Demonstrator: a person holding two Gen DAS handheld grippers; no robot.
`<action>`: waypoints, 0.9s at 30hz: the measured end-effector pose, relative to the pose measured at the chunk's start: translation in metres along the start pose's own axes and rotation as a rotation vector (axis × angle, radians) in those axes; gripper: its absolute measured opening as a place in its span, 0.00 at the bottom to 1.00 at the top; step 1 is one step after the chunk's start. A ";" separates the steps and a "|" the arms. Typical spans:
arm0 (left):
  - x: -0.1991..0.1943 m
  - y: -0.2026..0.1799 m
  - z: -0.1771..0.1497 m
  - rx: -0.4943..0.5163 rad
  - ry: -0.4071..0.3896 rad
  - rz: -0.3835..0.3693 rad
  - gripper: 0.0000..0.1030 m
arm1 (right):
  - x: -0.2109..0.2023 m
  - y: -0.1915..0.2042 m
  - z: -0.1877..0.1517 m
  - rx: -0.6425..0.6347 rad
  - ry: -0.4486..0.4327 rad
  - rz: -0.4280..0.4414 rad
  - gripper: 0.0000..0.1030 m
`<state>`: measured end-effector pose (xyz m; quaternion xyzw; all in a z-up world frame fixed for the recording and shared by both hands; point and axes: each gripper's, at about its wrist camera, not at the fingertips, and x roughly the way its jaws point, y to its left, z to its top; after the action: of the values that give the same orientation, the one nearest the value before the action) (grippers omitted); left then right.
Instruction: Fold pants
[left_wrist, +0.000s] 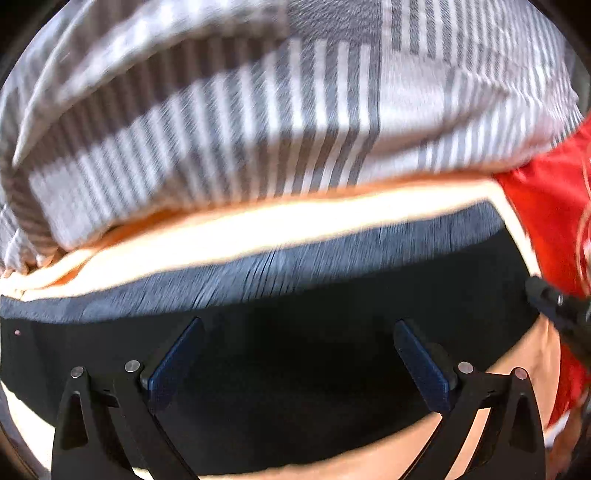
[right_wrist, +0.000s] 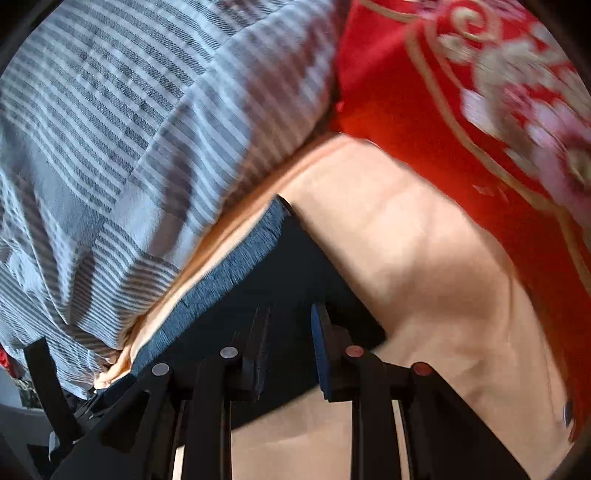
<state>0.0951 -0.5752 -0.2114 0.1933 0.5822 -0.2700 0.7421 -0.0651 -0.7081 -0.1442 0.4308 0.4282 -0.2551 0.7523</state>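
The dark pants (left_wrist: 295, 369) are shown lying on the peach sheet (right_wrist: 424, 258), beside a striped quilt (left_wrist: 221, 129) and a red cloth (right_wrist: 424, 74). The left gripper (left_wrist: 299, 350) is spread wide above them, grasping nothing. The right gripper (right_wrist: 291, 332) is part-closed over an edge; a grip cannot be confirmed. Folding is judged incomplete.

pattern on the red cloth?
Gold scrollwork and pink flowers on the red cloth; best in right wrist view.

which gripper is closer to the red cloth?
Right, likely. The right gripper sits at the pants' corner, near the red cloth. The left gripper hovers open over the pants' middle, farther away.
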 end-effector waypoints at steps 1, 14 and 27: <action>0.006 -0.005 0.010 -0.008 -0.003 0.005 1.00 | 0.005 0.003 0.005 -0.012 0.006 0.001 0.24; 0.061 -0.007 0.027 -0.085 0.022 0.035 1.00 | 0.051 0.005 0.042 -0.117 0.032 -0.036 0.05; 0.034 0.011 0.008 -0.064 0.017 0.025 1.00 | 0.004 -0.018 -0.018 -0.092 0.073 -0.084 0.03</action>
<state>0.1141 -0.5775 -0.2429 0.1789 0.5944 -0.2403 0.7463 -0.0845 -0.7013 -0.1601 0.3866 0.4841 -0.2506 0.7439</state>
